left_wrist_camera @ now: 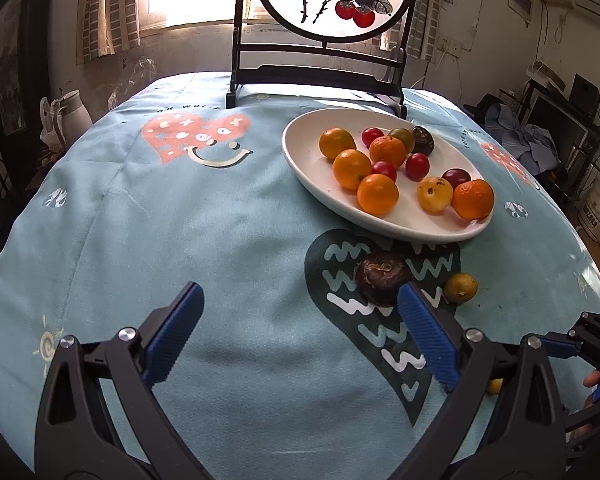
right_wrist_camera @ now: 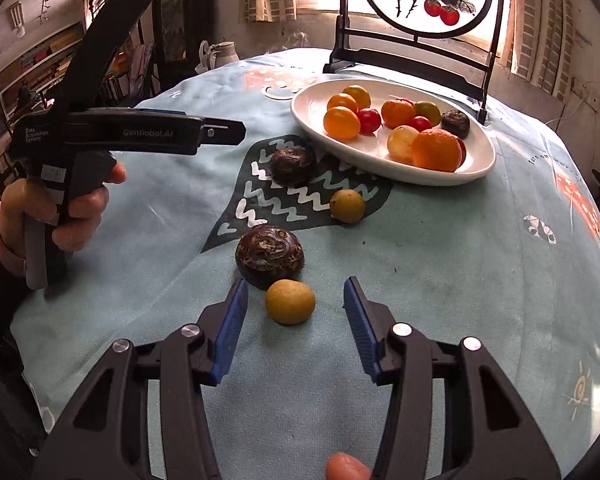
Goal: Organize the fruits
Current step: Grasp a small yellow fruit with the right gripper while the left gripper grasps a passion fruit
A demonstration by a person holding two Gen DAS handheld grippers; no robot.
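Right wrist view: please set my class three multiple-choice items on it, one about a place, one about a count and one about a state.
1. Where is the nearest yellow-green fruit?
A. On the plate
B. On the cloth, between the right gripper fingertips
C. Under the screen stand

2. How many fruits lie on the cloth, off the plate?
A. Two
B. Four
C. Six

3. What state is the right gripper in?
A. Open, touching nothing
B. Shut on a fruit
C. Shut on the plate rim

Key:
1 B: the fruit sits on the cloth between the blue pads.
2 B: two dark brown and two yellow-green fruits lie loose.
3 A: there are gaps on both sides of the fruit.
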